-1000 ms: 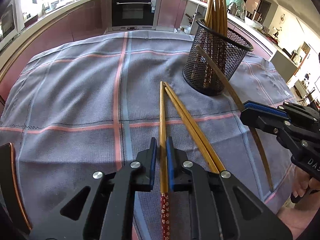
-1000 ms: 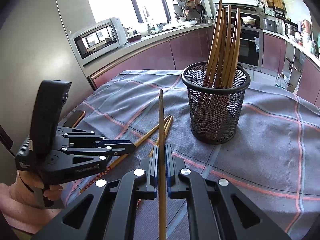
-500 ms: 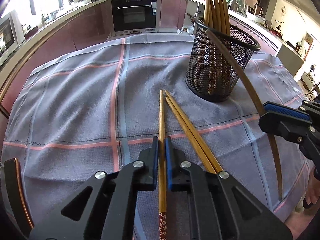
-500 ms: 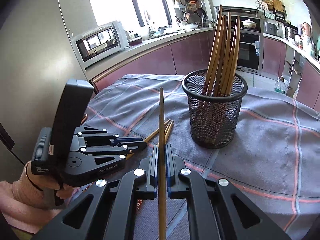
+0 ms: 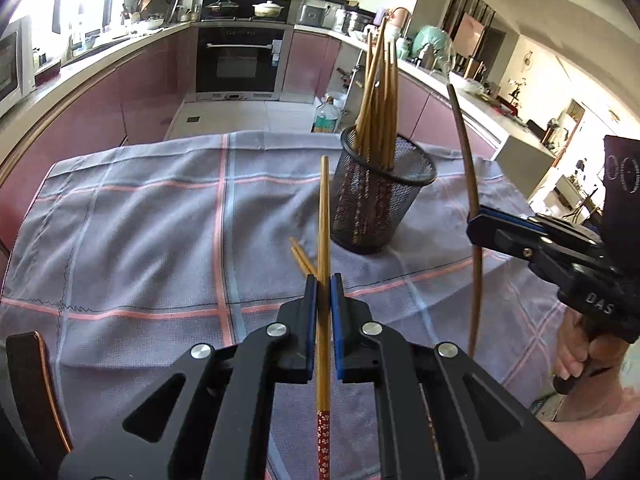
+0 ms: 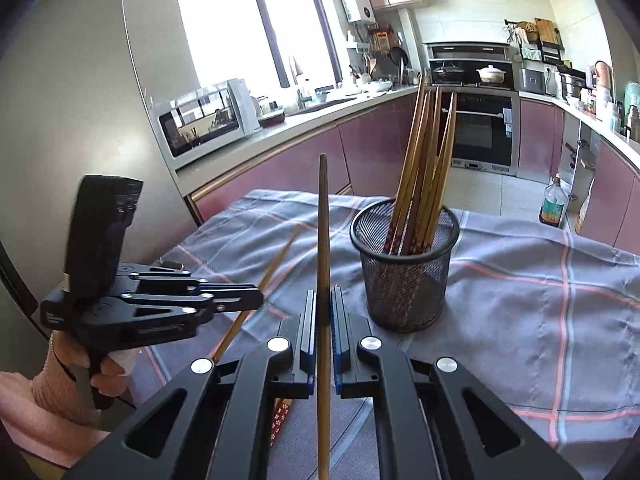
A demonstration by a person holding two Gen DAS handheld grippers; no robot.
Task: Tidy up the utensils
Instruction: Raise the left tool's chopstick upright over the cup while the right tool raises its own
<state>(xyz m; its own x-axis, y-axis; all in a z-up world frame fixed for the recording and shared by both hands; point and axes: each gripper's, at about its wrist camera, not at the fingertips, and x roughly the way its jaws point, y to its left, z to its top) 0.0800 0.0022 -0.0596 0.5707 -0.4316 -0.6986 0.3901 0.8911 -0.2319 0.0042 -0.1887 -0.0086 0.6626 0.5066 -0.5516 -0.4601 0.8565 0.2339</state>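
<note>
Most of the job looks done. The left gripper (image 5: 323, 292) is clamped on one bamboo chopstick with a red patterned end (image 5: 323, 240), two more bamboo chopsticks (image 5: 303, 258) lie on the grey plaid cloth (image 5: 140, 220), roughly eight stand in the black mesh cup (image 5: 380, 200), and the right gripper (image 6: 324, 312) pinches one darker brown chopstick (image 6: 323, 220).

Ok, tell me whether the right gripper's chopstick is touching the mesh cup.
Apart. The left wrist view shows the right gripper holding its chopstick upright, with cloth visible between it and the mesh cup.
</note>
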